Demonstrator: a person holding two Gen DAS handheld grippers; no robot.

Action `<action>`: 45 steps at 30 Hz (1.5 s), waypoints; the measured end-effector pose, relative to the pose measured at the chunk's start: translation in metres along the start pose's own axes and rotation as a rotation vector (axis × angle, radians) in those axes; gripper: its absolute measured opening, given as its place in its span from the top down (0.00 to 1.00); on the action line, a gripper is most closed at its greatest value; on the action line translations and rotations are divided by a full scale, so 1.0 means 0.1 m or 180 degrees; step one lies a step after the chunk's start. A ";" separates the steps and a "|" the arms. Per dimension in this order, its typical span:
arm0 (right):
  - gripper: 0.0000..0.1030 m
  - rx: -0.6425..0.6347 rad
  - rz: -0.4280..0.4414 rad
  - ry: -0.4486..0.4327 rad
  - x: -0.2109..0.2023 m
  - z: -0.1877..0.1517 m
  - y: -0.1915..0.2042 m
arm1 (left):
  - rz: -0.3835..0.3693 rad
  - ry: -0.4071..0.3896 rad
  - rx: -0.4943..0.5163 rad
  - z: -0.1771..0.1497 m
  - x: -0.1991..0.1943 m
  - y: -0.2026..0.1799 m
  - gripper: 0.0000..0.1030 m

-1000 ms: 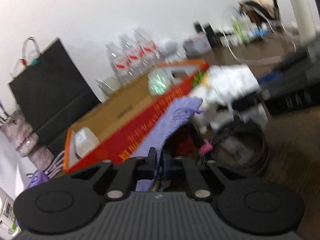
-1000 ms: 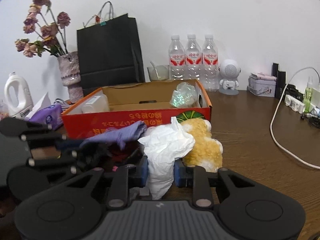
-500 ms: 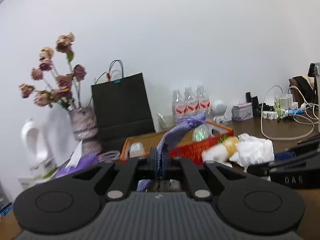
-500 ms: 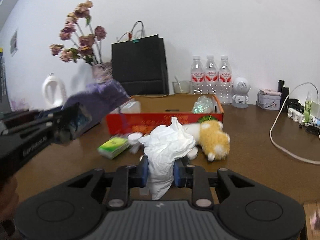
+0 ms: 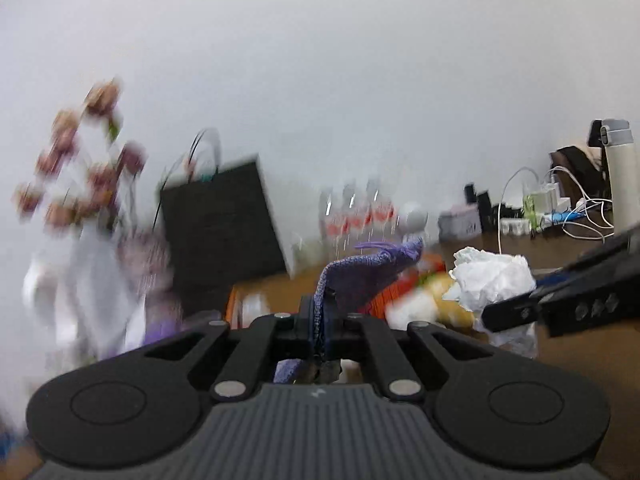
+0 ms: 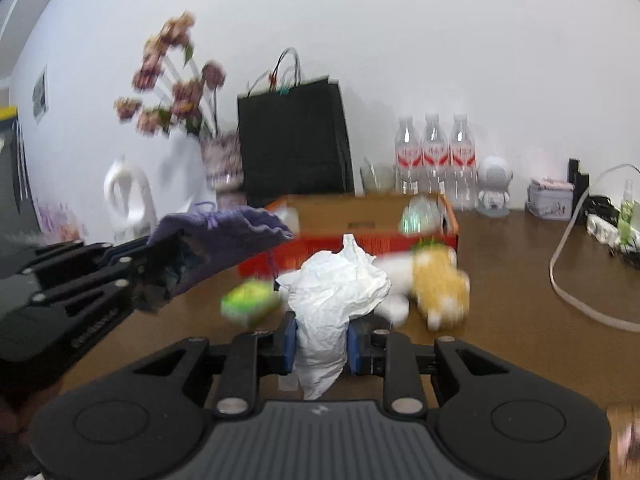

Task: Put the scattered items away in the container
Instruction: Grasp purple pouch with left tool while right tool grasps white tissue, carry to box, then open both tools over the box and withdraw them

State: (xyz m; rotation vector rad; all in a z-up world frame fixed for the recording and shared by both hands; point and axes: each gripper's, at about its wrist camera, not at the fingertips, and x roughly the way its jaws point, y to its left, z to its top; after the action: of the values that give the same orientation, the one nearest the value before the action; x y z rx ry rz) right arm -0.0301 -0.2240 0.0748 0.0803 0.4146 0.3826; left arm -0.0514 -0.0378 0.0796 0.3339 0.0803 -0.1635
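My left gripper (image 5: 322,330) is shut on a purple knitted cloth (image 5: 360,276) and holds it in the air; the gripper (image 6: 156,276) and the cloth (image 6: 224,232) also show at the left of the right wrist view. My right gripper (image 6: 322,344) is shut on a crumpled white paper (image 6: 336,284), raised above the table; the paper also shows in the left wrist view (image 5: 492,276). The orange cardboard box (image 6: 360,248) stands behind, open, with a clear wrapper (image 6: 420,216) inside. A yellow plush toy (image 6: 436,284) and a green packet (image 6: 248,300) lie in front of it.
A black paper bag (image 6: 296,144), a vase of dried flowers (image 6: 220,160), a white jug (image 6: 128,200), three water bottles (image 6: 434,156) and a small white robot figure (image 6: 494,184) stand behind the box. A white cable (image 6: 568,280) and power strip lie at the right.
Both views have blurred with motion. My left gripper has tilted up and swung with the purple cloth. My right gripper has risen and drawn back a little with the paper.
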 end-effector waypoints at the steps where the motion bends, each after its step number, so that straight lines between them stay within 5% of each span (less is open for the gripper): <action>1: 0.77 0.0001 0.0005 -0.0041 0.06 0.12 -0.03 | -0.0024 -0.0080 0.0145 0.08 0.16 0.05 0.95; 5: 0.76 -0.0116 -0.0068 -0.0188 0.49 0.77 -0.19 | -0.0304 -0.0153 0.0410 0.34 1.03 0.30 0.95; 10: 0.76 -0.0071 -0.0029 0.0010 1.40 1.46 -0.52 | -0.0687 0.0177 0.0593 0.24 2.22 0.43 0.95; 16: 0.76 0.0110 0.0103 0.0866 2.84 1.91 -0.88 | -0.1092 0.0990 0.0478 0.02 3.30 0.60 0.94; 21: 0.76 0.0109 -0.0025 0.1756 3.87 1.73 -1.01 | -0.1219 0.1661 0.0360 -0.16 3.82 0.66 0.92; 23: 0.76 0.0079 -0.0106 0.1940 4.08 1.60 -1.05 | -0.1277 0.1847 0.0206 -0.18 3.94 0.74 0.78; 25: 0.75 0.0041 -0.0166 0.2057 4.18 1.49 -1.05 | -0.1330 0.1941 0.0140 -0.20 4.02 0.79 0.57; 27: 0.71 0.0027 -0.0203 0.2075 4.20 1.44 -1.06 | -0.1311 0.1899 0.0084 -0.16 4.05 0.83 0.57; 32: 0.44 0.0278 -0.0176 0.2073 4.08 1.63 -1.16 | -0.1204 0.1955 -0.0347 0.05 4.10 1.13 0.47; 39: 0.31 0.0403 -0.0216 0.1819 3.55 2.17 -1.12 | -0.0694 0.2298 -0.0761 0.41 4.00 1.42 0.44; 45: 0.23 0.0291 -0.0274 0.1716 3.15 2.42 -1.00 | -0.0506 0.2411 -0.1016 0.73 3.68 1.55 0.32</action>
State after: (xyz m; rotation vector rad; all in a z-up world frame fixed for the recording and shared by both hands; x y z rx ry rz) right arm 0.3692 -0.1976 0.1618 0.0470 0.9652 0.2966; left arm 0.3407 0.0282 0.1588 0.0542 0.8747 -0.1713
